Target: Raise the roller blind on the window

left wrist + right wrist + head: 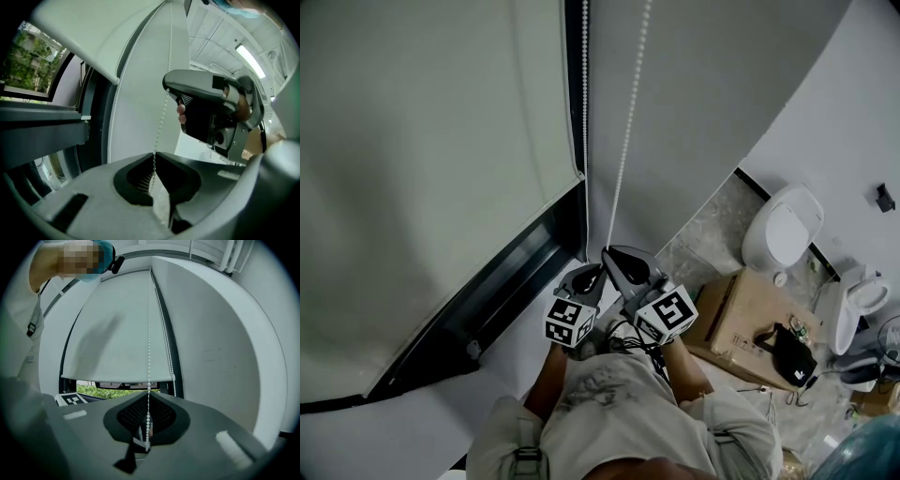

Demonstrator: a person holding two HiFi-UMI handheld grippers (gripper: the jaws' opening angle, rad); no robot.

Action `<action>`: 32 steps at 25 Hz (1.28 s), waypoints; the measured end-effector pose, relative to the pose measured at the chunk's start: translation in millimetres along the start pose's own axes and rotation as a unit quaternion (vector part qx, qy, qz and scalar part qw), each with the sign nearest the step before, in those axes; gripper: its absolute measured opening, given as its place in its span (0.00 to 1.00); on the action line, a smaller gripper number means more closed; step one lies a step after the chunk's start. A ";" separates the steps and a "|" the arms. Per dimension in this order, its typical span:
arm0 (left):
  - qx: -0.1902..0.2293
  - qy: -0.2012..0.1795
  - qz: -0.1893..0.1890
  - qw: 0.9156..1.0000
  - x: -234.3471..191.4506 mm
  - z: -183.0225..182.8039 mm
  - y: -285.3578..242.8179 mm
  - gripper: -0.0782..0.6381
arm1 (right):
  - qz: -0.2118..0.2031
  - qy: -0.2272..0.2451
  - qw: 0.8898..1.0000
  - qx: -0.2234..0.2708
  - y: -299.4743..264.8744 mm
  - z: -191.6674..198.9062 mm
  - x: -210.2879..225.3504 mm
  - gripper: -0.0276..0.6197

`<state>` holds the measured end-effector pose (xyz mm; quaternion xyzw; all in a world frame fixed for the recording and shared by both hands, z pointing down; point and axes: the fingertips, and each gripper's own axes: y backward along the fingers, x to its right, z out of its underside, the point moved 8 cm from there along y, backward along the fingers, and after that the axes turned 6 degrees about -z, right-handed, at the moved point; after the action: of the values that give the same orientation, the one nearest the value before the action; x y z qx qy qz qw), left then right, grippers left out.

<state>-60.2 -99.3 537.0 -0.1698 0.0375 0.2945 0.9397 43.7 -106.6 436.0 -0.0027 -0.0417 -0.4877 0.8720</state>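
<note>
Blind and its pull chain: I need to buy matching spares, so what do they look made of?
Chain: a string of small white round beads, smooth, probably plastic. Blind: a pale, matte, flat sheet, likely coated fabric; any weave is too fine to tell.

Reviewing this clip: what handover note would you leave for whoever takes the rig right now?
Left gripper: shut on the chain, below the right gripper.
Right gripper: shut on the same strand, higher up.
Blind: covers most of the window; only a low strip shows under its bottom edge.
Done: chain gripped by both.
Left: probably pull the chain hand over hand until the blind is up.
</note>
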 end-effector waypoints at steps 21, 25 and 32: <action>0.046 -0.017 0.007 0.999 -1.4 -39.9 33.4 0.20 | -0.005 -0.026 0.999 -0.019 5.0 29.8 -2.3 0.07; 0.105 -0.031 0.004 0.994 0.3 -84.5 46.9 0.21 | -0.002 -0.025 1.000 -0.018 6.0 29.6 0.5 0.07; 0.193 -0.061 0.034 0.979 16.5 -164.8 60.1 0.22 | 0.000 -0.026 0.999 -0.019 5.0 28.7 -1.0 0.07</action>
<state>-75.8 -100.4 361.5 0.0345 0.0417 0.3235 0.9447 45.5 -101.8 464.7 -0.0320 -0.0549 -0.4881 0.8705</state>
